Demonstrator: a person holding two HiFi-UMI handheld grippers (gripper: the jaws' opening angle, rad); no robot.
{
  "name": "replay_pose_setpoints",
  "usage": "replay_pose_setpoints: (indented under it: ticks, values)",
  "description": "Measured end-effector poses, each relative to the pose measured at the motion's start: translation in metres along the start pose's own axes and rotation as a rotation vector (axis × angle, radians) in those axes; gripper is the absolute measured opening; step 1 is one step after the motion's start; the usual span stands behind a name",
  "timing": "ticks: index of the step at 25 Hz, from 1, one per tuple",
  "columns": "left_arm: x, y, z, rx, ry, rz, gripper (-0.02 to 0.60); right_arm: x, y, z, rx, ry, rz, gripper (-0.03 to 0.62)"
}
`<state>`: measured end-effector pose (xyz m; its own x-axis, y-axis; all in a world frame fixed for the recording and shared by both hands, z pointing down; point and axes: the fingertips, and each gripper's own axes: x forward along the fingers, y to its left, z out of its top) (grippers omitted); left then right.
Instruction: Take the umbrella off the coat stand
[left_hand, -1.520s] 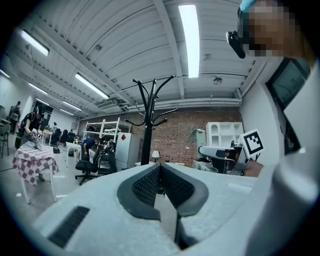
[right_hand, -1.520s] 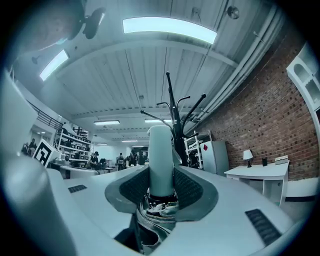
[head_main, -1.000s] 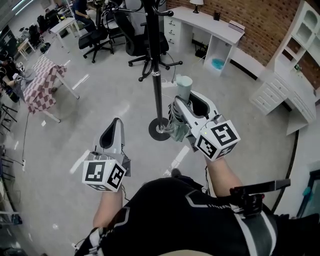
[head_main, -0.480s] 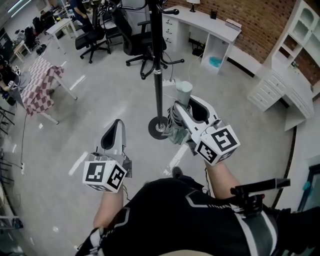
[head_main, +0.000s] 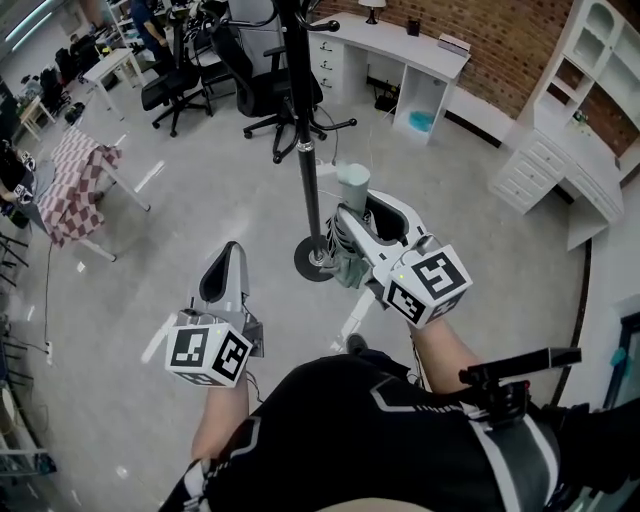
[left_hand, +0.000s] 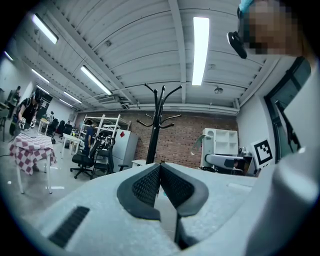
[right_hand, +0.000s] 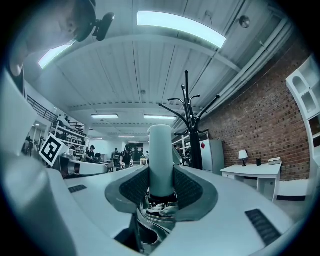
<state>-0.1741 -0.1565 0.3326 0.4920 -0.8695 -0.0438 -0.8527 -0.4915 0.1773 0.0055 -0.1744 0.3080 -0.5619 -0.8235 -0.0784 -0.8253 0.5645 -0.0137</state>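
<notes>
Far left, a table under a red-and-white checked cloth stands on the grey floor. The left gripper is held level with its jaws closed together, nothing between them. To its right rises the black metal coat stand, with a round base and curved hooks at the top. Just right of its pole, apart from it, is the folded umbrella with a pale green cylindrical handle. The right gripper clamps that handle between its ribbed pads, the furled canopy hanging beneath. Far right, white desks stand against the red brick wall.
</notes>
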Motion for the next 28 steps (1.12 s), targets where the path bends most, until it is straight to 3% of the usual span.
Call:
replay_pose_setpoints:
  ticks: [10, 28]
  values:
    - [0.0004, -0.0060, 0.0068, 0.035, -0.023, -0.003, 0.009, -0.0003, 0.0015, -0.0002, -0.015, 0.018, 0.010, 0.147]
    - [0.0045, -0.0088, 0.0059, 0.004, -0.020, -0.018, 0.009, 0.0016, 0.0001, -0.0007, -0.013, 0.024, 0.013, 0.147]
